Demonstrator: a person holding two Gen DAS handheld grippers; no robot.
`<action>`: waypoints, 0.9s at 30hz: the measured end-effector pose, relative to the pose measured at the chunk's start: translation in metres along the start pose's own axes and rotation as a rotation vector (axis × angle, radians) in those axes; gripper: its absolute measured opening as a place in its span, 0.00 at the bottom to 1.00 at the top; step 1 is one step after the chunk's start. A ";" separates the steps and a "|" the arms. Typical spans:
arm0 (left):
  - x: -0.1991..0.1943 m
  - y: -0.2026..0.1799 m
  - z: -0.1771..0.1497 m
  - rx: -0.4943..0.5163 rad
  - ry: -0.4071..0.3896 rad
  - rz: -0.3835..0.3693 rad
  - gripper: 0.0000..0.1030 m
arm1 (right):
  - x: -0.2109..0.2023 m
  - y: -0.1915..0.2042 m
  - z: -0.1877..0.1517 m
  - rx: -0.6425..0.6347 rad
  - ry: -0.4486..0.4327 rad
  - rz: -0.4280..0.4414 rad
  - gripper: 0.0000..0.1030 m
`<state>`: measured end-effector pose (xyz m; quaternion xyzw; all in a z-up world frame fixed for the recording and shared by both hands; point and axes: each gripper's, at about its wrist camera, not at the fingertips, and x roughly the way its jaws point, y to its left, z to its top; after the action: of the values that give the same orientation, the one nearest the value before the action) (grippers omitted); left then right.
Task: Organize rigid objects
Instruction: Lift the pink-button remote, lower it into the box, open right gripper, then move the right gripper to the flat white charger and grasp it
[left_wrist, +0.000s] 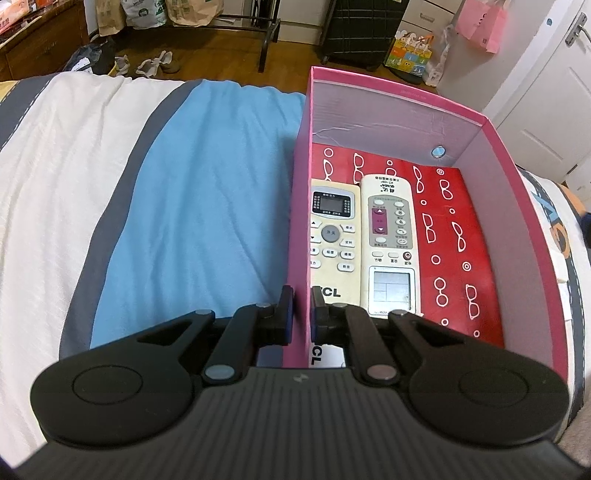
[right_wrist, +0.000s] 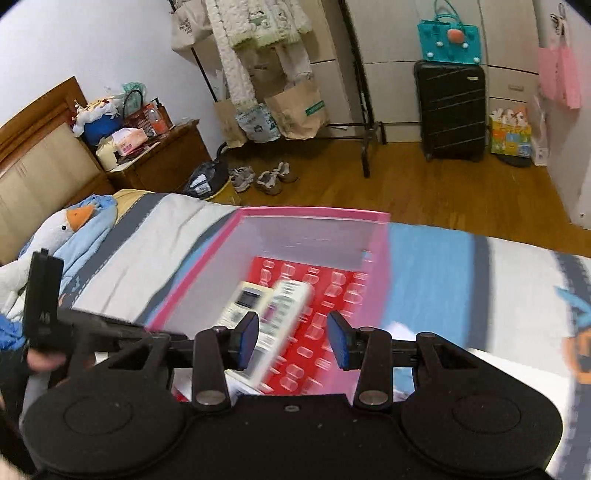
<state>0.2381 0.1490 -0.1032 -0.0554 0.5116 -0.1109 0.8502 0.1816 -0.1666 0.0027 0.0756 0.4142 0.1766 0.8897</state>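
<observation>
Remotes (left_wrist: 362, 240): two, side by side in pink box (left_wrist: 299, 206) on bed (left_wrist: 207, 192), against box's left wall, over red patterned liner (left_wrist: 454, 236).
Left view: left gripper (left_wrist: 302, 312) clamped on box's left wall, near corner.
Right view: right gripper (right_wrist: 291, 338) half open, empty, above box; blurred.
Risk: tugging the pinched wall could tilt box and slide remotes.

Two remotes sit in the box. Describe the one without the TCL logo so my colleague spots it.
Look inside the pink box on the bed, lined with red glasses-print paper. The white remote lies beside the TCL remote, away from the wall; only it has a purple panel.
</observation>
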 end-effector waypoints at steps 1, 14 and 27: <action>0.000 -0.001 0.000 0.002 0.000 0.004 0.07 | -0.011 -0.013 -0.003 0.005 0.002 -0.009 0.45; -0.001 -0.011 0.000 0.020 0.003 0.055 0.07 | -0.018 -0.140 -0.067 0.218 0.147 -0.189 0.49; 0.000 -0.013 0.000 0.038 0.006 0.068 0.07 | 0.018 -0.145 -0.087 0.202 0.281 -0.321 0.59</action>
<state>0.2368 0.1368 -0.1003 -0.0213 0.5134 -0.0917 0.8530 0.1624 -0.2949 -0.1074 0.0719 0.5562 -0.0006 0.8279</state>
